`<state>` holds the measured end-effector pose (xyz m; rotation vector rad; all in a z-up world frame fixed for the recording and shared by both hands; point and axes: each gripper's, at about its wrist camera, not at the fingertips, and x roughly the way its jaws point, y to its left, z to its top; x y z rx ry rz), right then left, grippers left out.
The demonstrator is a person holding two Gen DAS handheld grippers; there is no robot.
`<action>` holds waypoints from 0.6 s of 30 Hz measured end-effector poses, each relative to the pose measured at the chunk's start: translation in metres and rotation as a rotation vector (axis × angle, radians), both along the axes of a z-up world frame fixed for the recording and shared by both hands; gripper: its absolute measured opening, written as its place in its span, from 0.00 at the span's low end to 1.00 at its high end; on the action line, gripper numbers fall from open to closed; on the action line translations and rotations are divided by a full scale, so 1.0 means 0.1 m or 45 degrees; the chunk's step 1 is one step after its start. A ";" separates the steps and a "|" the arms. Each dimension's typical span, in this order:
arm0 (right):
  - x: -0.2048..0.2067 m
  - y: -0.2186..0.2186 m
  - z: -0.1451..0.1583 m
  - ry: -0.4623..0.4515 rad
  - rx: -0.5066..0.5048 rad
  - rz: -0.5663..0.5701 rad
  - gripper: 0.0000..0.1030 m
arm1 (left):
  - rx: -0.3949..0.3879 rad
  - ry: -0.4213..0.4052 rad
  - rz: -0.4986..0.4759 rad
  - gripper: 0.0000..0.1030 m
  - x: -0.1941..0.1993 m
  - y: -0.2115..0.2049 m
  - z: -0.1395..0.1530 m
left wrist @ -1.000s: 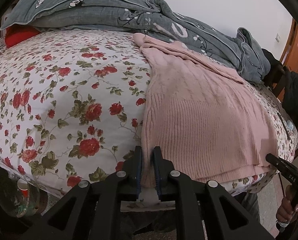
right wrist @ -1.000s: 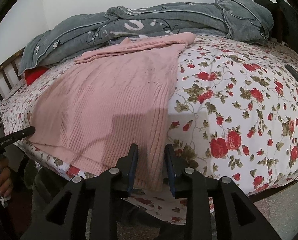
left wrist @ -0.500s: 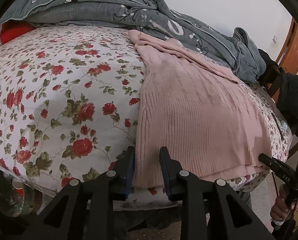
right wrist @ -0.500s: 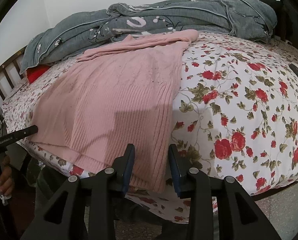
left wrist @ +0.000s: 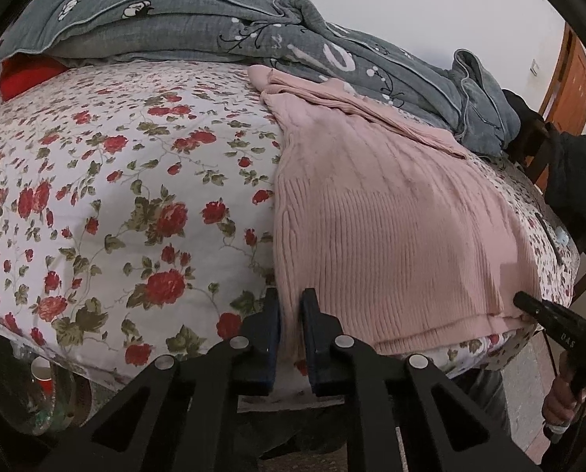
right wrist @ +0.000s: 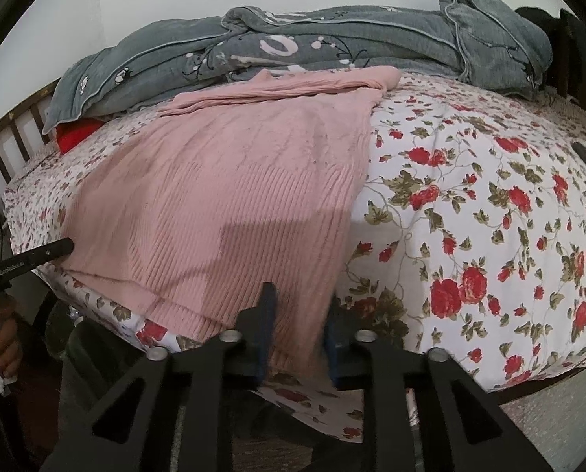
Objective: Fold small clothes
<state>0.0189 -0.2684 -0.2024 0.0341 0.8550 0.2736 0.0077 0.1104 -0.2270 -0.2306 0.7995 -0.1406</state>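
**Both grippers at the hem corners of a pink sweater on the bed**

Here I see a pink ribbed knit sweater [left wrist: 387, 212] lying flat on a bed covered by a white sheet printed with red roses [left wrist: 108, 204]. The sweater's hem lies along the near edge of the bed, and its upper part reaches back toward the far edge, where a folded sleeve lies across it.

My left gripper [left wrist: 291, 330] is at the hem's left corner. Its jaws are drawn close together, with only a narrow gap between them, and the sweater's edge fabric sits in that gap. I cannot tell for certain whether the pads are pressing the cloth.

My right gripper [right wrist: 299, 326] is at the hem's right corner. Its jaws stand noticeably wider apart, with the pink corner lying between them and not pinched. In the left wrist view, the tip of the right gripper touches the far hem corner, and a hand [left wrist: 564, 397] holds its handle below the bed's edge.

Along the far edge of the bed, a rumpled grey quilt [right wrist: 332, 51] with white printed motifs is heaped behind the sweater. A red pillow [left wrist: 25, 74] peeks out under the quilt at the far left corner. A wooden slatted headboard [right wrist: 13, 137] shows at the left of the right wrist view.
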 end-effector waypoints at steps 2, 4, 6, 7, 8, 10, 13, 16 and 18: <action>-0.02 0.00 0.00 0.003 0.000 0.005 0.18 | -0.012 0.006 0.001 0.11 0.01 0.01 -0.01; -0.01 -0.01 -0.01 0.016 0.014 0.007 0.18 | -0.031 0.012 0.004 0.12 0.02 0.02 -0.01; -0.01 -0.01 -0.02 0.028 0.029 0.002 0.19 | -0.046 0.017 0.003 0.14 0.04 0.03 -0.01; -0.01 -0.01 -0.03 0.028 0.034 0.001 0.19 | -0.046 0.019 0.002 0.14 0.03 0.02 -0.01; -0.01 0.00 -0.02 0.030 0.033 0.004 0.20 | -0.043 0.019 0.000 0.14 0.03 0.02 -0.01; -0.02 0.00 -0.02 0.031 0.026 0.012 0.20 | -0.036 0.021 -0.005 0.14 0.03 0.01 -0.01; -0.05 -0.02 -0.02 0.032 0.040 0.016 0.20 | -0.060 0.024 -0.002 0.14 0.03 0.04 -0.01; -0.05 -0.04 -0.02 0.034 0.049 0.003 0.19 | -0.075 0.026 0.006 0.14 0.02 0.06 -0.01; -0.06 -0.07 -0.01 0.020 0.052 -0.016 0.10 | -0.071 0.026 0.010 0.14 0.01 0.05 -0.01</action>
